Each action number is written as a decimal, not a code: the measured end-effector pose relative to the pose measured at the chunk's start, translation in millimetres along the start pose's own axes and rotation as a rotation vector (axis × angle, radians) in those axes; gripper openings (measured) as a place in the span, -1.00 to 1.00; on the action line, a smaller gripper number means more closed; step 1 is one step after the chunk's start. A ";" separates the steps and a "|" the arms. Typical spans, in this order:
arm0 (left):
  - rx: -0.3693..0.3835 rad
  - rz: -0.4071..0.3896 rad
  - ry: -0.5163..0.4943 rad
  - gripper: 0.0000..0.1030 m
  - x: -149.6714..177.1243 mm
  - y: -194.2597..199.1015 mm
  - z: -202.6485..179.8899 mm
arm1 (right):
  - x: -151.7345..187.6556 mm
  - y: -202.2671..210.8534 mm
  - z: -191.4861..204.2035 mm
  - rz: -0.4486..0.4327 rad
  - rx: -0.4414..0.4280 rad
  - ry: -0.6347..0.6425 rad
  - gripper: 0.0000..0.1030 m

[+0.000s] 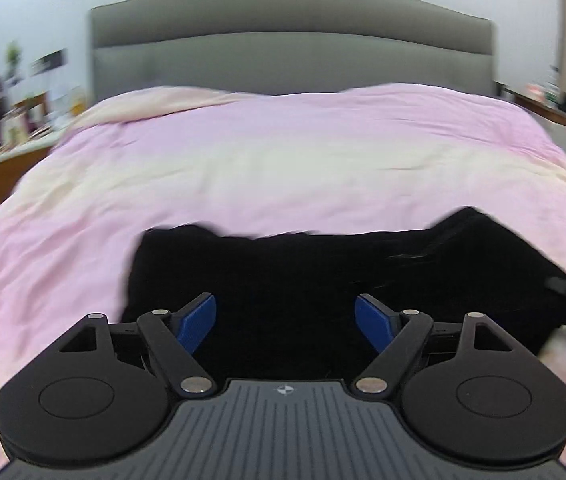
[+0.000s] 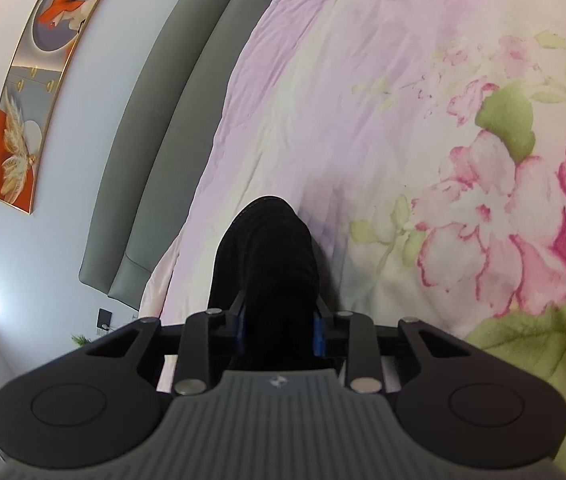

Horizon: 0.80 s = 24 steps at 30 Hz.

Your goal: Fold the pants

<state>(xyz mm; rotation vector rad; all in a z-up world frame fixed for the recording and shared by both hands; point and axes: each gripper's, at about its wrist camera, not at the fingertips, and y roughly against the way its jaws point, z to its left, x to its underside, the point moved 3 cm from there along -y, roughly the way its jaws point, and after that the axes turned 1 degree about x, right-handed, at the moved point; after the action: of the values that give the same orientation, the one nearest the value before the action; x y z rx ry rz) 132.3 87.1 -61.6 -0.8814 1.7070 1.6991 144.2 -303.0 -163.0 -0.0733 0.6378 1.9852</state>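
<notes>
Pants point(image 1: 323, 280) of plain black cloth lie bunched on a pink floral bedspread point(image 1: 243, 168), spreading ahead of and beneath the left gripper point(image 1: 285, 322) and running off to its right; the view is blurred. That gripper's blue pads point(image 1: 199, 322) stand wide apart and released above the dark fabric, holding nothing. The right gripper point(image 2: 279, 330) is clenched on a thick fold of the pants, cloth bulging forward between its narrowed jaws, bedspread lying beyond. Both grippers tilt downward toward the bed; a grey headboard point(image 1: 291, 48) rises far ahead of the left one.
</notes>
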 end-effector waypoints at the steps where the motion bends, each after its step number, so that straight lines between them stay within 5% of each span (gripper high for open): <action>1: -0.012 0.005 0.050 0.73 4.9 1.1 19.5 | -0.1 0.9 0.3 0.002 0.003 -0.004 -0.51; 6: 0.031 0.095 0.242 0.67 26.0 -3.8 83.9 | -0.6 6.5 22.0 -0.020 0.003 0.052 -0.58; 9: 0.045 0.163 0.254 0.64 45.4 -17.9 85.7 | 4.4 10.7 57.1 -0.042 -0.011 0.163 -0.59; 13: 0.100 0.156 0.400 0.67 63.8 -18.2 92.8 | 24.7 15.6 121.1 -0.064 -0.064 0.365 -0.59; 24: 0.225 0.191 0.605 0.70 81.9 -30.4 117.2 | 181.8 9.4 268.0 -0.025 -0.332 1.035 -0.60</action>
<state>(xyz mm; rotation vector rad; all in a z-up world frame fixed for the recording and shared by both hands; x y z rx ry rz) 98.7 199.9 -148.2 -1.2385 2.3903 1.3894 104.9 -34.2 13.5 -1.3589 0.9097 1.9173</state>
